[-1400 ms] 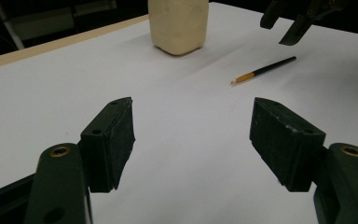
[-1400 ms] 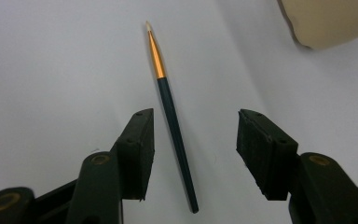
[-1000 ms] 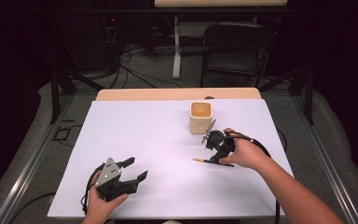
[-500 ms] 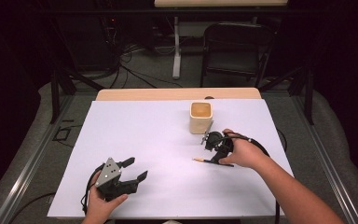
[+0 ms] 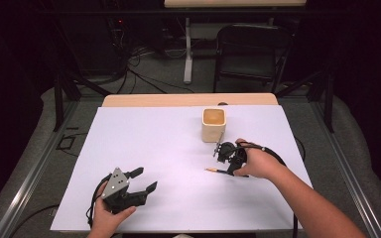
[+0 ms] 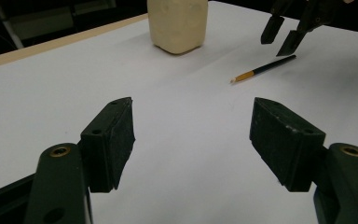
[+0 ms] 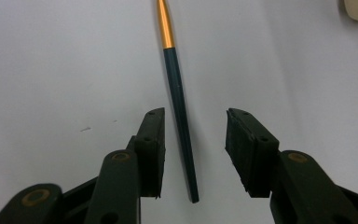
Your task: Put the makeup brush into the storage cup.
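A thin dark pen [image 7: 177, 88] with an orange band near its tip lies flat on the white table, also seen as the pen [image 5: 217, 171] right of centre. My right gripper [image 7: 195, 135] points down over it. Its jaws stand either side of the shaft and have just been closing, but the pads are not touching it. From the left gripper view, that right gripper [image 6: 282, 35] hovers at the pen's [image 6: 263, 70] dark end. My left gripper [image 5: 144, 179] rests open and empty at the front left, its jaws [image 6: 191, 135] wide apart.
A cream square cup [image 5: 214, 124] stands upright just behind the right hand, and the cup [image 6: 177, 23] is straight ahead in the left gripper view. White sheet [image 5: 154, 144] covers the table. A dark chair [image 5: 250, 54] stands beyond the far edge.
The right gripper's jaws have drawn a little closer around the pen. The right hand has barely shifted, and the left hand and the cup stay where they were.
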Action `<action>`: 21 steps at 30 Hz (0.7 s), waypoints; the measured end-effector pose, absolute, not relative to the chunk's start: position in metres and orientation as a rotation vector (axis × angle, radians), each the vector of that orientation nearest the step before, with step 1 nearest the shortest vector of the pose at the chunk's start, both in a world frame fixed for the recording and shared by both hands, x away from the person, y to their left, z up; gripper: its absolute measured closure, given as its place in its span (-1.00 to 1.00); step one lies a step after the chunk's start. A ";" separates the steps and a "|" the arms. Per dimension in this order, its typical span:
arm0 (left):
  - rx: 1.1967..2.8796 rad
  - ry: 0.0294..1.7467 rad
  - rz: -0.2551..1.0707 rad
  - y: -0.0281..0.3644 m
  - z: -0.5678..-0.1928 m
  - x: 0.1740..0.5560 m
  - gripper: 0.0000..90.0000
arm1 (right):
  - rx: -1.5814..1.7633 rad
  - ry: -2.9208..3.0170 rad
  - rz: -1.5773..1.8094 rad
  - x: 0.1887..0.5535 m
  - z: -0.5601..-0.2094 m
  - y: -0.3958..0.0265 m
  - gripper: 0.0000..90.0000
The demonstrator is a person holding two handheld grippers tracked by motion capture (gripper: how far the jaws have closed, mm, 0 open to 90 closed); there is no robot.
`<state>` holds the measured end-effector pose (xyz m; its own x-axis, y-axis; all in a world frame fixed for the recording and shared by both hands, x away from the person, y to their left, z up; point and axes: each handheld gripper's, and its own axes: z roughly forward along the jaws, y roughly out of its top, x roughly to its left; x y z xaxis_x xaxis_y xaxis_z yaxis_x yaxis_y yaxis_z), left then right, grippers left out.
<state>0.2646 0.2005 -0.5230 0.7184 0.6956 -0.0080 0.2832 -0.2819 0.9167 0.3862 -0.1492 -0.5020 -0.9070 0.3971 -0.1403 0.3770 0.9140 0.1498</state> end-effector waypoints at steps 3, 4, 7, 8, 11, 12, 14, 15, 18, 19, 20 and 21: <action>1.866 0.762 0.486 0.200 -0.523 0.265 -0.32 | 0.593 2.910 0.174 0.387 -0.503 -0.150 0.29; 1.866 0.762 0.486 0.200 -0.523 0.265 -0.32 | 0.596 2.909 0.170 0.387 -0.503 -0.151 0.30; 1.866 0.761 0.486 0.200 -0.523 0.265 -0.32 | 0.596 2.908 0.162 0.387 -0.503 -0.151 0.30; 1.866 0.761 0.486 0.200 -0.523 0.265 -0.32 | 0.596 2.906 0.164 0.388 -0.503 -0.151 0.30; 1.865 0.761 0.486 0.200 -0.523 0.265 -0.32 | 0.596 2.906 0.172 0.389 -0.504 -0.151 0.30; 1.865 0.761 0.486 0.200 -0.523 0.265 -0.32 | 0.592 2.905 0.167 0.389 -0.503 -0.151 0.30; 1.866 0.761 0.486 0.200 -0.523 0.265 -0.32 | 0.587 2.905 0.169 0.390 -0.504 -0.150 0.30; 1.866 0.761 0.485 0.200 -0.523 0.265 -0.32 | 0.590 2.905 0.165 0.390 -0.504 -0.149 0.30; 1.866 0.761 0.486 0.200 -0.523 0.265 -0.32 | 0.577 2.910 0.165 0.391 -0.504 -0.146 0.30; 1.866 0.762 0.485 0.200 -0.523 0.265 -0.32 | 0.577 2.911 0.158 0.391 -0.504 -0.145 0.30; 1.866 0.762 0.485 0.201 -0.523 0.265 -0.32 | 0.570 2.911 0.156 0.391 -0.504 -0.144 0.30; 1.865 0.762 0.485 0.201 -0.523 0.265 -0.32 | 0.566 2.911 0.168 0.391 -0.505 -0.142 0.30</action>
